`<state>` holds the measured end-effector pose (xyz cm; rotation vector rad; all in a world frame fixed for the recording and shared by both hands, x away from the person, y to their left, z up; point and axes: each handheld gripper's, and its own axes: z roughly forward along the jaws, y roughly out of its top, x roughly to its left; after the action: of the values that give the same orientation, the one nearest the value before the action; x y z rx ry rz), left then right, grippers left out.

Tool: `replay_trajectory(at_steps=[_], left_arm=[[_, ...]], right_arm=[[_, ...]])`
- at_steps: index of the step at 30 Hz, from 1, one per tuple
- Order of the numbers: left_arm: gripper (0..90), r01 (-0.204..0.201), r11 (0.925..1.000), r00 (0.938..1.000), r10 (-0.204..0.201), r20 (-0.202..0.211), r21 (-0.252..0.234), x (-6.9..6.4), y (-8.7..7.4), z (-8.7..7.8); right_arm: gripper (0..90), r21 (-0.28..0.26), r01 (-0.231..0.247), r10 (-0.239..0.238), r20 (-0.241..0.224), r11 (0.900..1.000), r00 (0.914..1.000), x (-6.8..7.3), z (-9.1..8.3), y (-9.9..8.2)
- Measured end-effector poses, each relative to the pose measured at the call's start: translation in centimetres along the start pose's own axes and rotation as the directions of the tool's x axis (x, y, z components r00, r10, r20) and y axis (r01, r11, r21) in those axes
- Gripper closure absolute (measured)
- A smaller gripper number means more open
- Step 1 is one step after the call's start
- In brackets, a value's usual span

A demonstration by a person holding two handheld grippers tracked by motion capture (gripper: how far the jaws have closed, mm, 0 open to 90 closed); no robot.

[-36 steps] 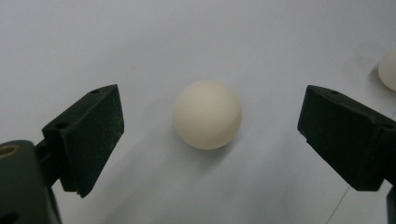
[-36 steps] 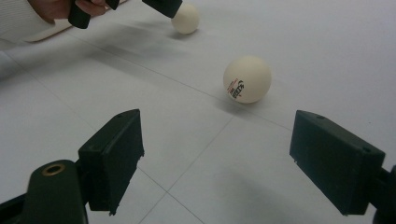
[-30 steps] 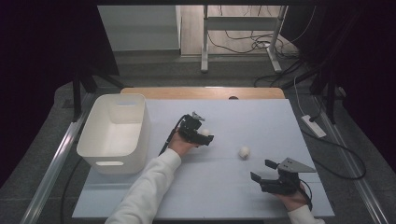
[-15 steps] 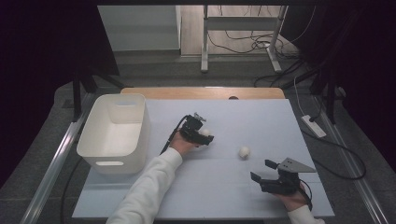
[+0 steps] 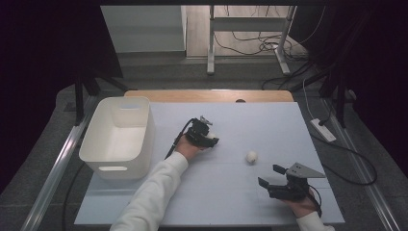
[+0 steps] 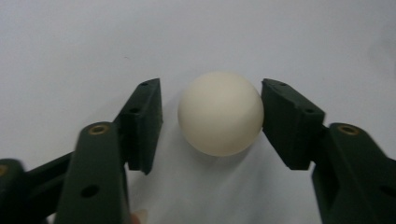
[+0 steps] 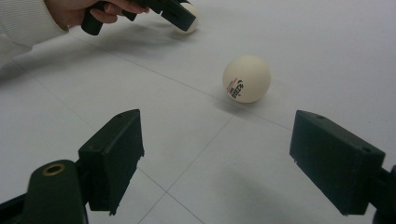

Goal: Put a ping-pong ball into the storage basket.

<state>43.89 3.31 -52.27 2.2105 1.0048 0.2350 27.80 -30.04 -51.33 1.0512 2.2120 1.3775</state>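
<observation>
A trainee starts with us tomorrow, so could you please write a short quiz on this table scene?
1. How many white balls are on the table?
2. True or false: the right tool is gripping a ball.
3. In the high view, where on the table does the white bin stand? A at the left; B at the right; C in the middle.
Key: 1 two; 2 false, its jaws stand open with nothing between them; 3 A.

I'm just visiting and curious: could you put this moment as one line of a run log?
left gripper: jaws just closing around white ball, small gap on one side | right gripper: open | second ball: free | bin: beside
</observation>
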Motion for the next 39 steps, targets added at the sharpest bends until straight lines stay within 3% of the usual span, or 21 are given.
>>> replay_trajectory(at_steps=[2, 10, 22, 39], left_arm=[[50.0, 0.001, 1.0000, 1.0000, -0.001, 0.001, 0.001, 0.0, 0.0, 0.0], [51.0, 0.000, 0.9999, 1.0000, 0.000, 0.006, 0.011, -0.2, 0.1, -0.5], [51.0, -0.046, 0.9981, 0.9986, 0.047, 0.023, -0.041, -1.4, 0.7, -2.4], [51.0, -0.052, 0.9934, 0.9978, 0.056, 0.037, -0.102, -2.1, 0.7, -5.1]], right_arm=[[17.6, 0.000, 0.000, 0.000, 0.000, 1.0000, 1.0000, 0.0, 0.0, 0.0], [17.6, -0.003, 0.000, 0.000, 0.003, 1.0000, 1.0000, 0.0, -0.1, 0.0], [17.6, -0.005, -0.003, 0.003, 0.005, 1.0000, 1.0000, -0.1, 0.0, 0.1], [17.8, -0.009, -0.001, 0.001, 0.016, 1.0000, 0.9999, -0.1, -0.2, 0.0]])
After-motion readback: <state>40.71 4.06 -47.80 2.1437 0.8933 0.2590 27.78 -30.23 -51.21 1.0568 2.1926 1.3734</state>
